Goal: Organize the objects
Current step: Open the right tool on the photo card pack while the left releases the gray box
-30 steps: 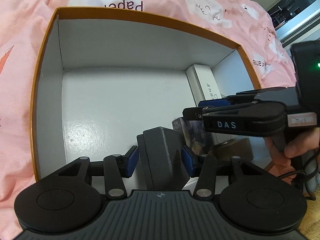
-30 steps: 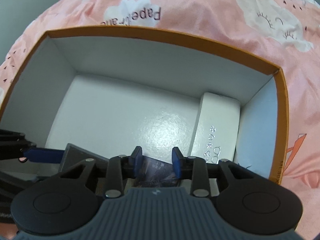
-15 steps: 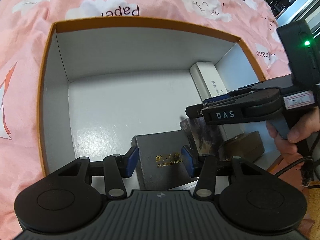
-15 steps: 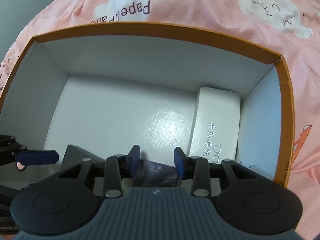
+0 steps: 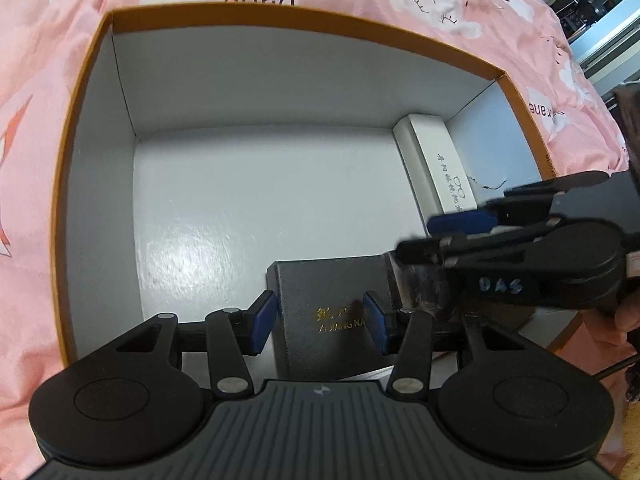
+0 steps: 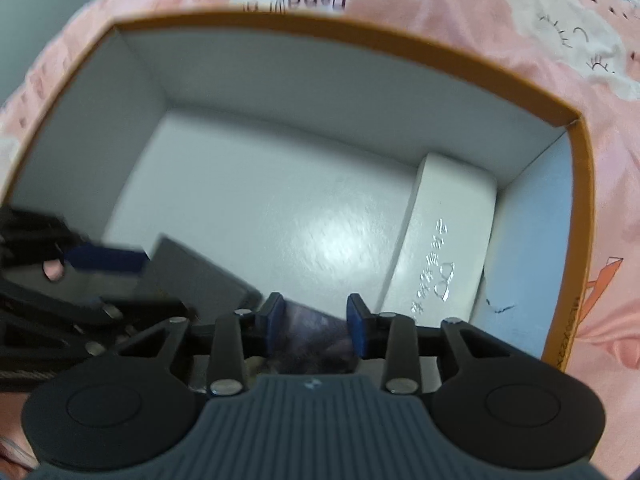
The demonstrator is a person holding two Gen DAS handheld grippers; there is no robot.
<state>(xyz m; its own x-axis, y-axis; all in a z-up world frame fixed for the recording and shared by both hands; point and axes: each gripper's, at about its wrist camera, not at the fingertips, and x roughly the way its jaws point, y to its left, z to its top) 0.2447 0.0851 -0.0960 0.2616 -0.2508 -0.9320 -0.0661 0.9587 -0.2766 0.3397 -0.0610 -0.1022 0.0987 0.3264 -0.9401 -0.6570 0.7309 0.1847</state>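
Over the last second the dark box [image 5: 332, 312] between the pads of our left gripper [image 5: 318, 322] has gone from tilted on edge to lying flatter, gold lettering up, low in the near part of the carton [image 5: 280, 12]. The blue pads sit against its two sides, so we read the left gripper as gripping it. Our right gripper [image 6: 314, 322] has hardly shifted; a dark printed packet [image 6: 312, 340] is between its pads, which press on it, just to the right of the dark box. From the left view the packet [image 5: 416, 284] touches the dark box's right edge.

We judge both items are nearly placed, side by side at the carton's near wall; letting go is what remains.

Counted:
- one orange-rimmed carton, resting on a pink bedsheet [image 5: 48, 80]
- one white case [image 6: 448, 240], ahead and right of the right gripper, along the carton's right wall
- one dark box
- one packet
- two grippers

The floor ahead of the left gripper is bare.
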